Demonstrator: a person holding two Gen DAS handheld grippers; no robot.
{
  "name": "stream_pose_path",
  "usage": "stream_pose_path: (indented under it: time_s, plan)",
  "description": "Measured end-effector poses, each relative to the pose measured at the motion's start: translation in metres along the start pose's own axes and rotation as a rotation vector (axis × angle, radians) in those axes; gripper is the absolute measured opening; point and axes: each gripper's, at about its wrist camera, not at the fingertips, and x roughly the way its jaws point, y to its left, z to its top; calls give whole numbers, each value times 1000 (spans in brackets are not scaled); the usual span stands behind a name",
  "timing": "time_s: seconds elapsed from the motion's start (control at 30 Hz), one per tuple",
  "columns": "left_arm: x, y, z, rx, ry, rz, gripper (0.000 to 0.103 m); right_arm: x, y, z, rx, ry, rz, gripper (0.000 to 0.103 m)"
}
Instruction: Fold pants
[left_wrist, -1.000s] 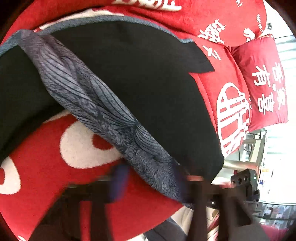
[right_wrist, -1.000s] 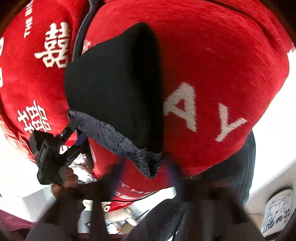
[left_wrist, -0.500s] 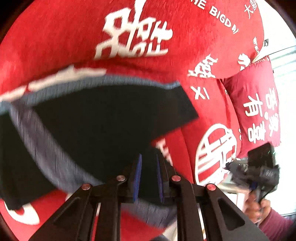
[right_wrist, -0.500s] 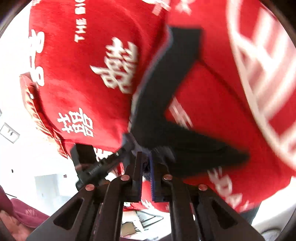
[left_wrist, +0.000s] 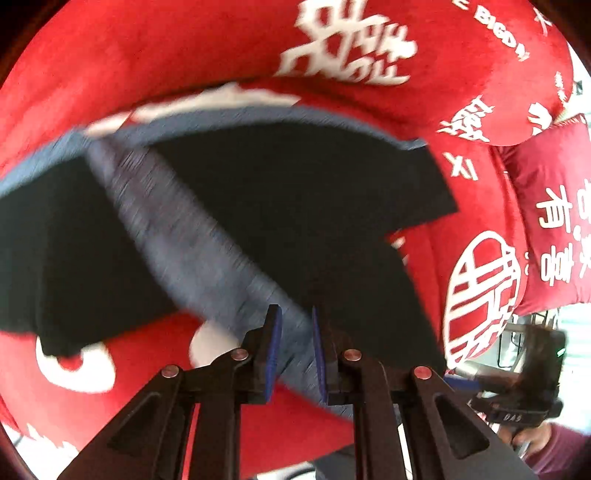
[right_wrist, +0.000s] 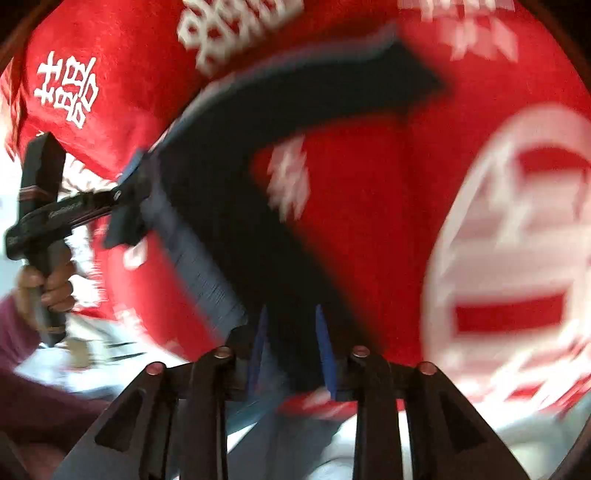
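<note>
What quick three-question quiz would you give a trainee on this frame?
1. True or false: the black pants with a grey patterned waistband are spread over a red plush cover with white lettering.
2. What is the left hand-held gripper shut on? A. the pants' waistband B. a pillow C. nothing
3. Fill in: in the left wrist view, the dark red printed pillow is at the picture's ___ edge.
Key: 1 true; 2 A; 3 right.
</note>
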Motion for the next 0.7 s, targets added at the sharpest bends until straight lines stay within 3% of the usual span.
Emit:
stream_pose_path:
  time_s: [0.1, 0.17, 0.2, 0.27, 0.47, 0.67, 0.7]
  plan:
    - [4, 17, -20, -41, 21, 1, 18, 18, -29, -32, 182, -6, 70, 34]
    - [13, 25, -30, -40, 47, -9, 38, 26, -52, -50, 306, -43, 152, 39]
    - [17, 26, -33, -31, 47, -7, 60, 30, -60, -58, 354, -59, 185, 47]
    - [26, 26, -36, -5, 30, -14, 62, 37, -75, -70, 421, -96, 242, 56]
    - [46, 17, -30, -9, 50, -124, 62, 51, -79, -83, 450, -160, 402, 56]
    - [59, -2, -20, 16, 54, -159, 62, 59, -81, -97, 492, -199, 458, 56]
    - [60, -3, -20, 17, 57, -156, 61, 58, -88, -101, 501, -198, 461, 50]
